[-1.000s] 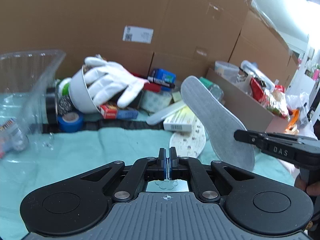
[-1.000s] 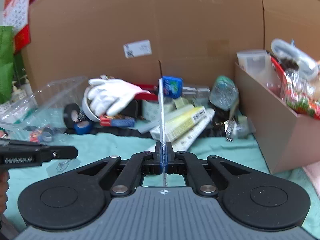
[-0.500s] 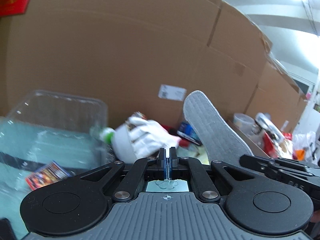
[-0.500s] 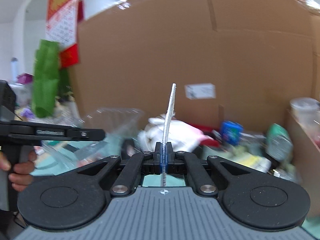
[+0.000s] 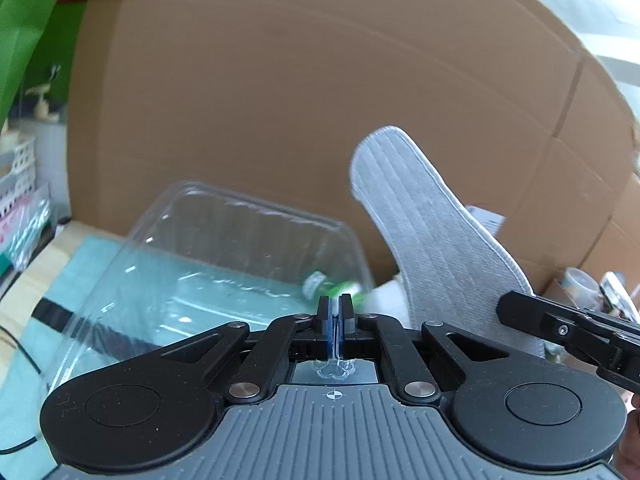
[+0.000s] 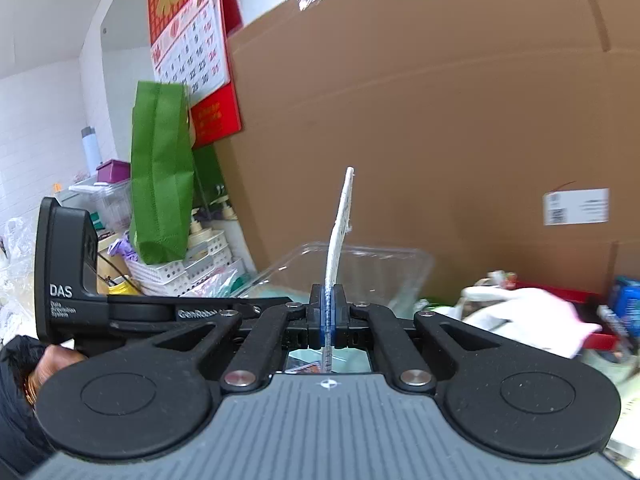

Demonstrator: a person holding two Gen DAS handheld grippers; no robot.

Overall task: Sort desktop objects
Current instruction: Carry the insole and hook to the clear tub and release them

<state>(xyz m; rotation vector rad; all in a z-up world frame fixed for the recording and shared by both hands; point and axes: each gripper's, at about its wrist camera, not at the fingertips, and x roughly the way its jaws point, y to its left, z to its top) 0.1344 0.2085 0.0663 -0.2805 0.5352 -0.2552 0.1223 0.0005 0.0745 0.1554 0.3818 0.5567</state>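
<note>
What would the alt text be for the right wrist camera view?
The right gripper is clamped on a grey insole, seen edge-on and standing upright. Behind are a clear plastic container and a cardboard wall; the left gripper is at left.

The left gripper [image 5: 333, 312] has its jaws pressed together with nothing between them. To its right, the right gripper [image 6: 328, 300] is clamped on a gray insole [image 6: 339, 224], held upright.
</note>
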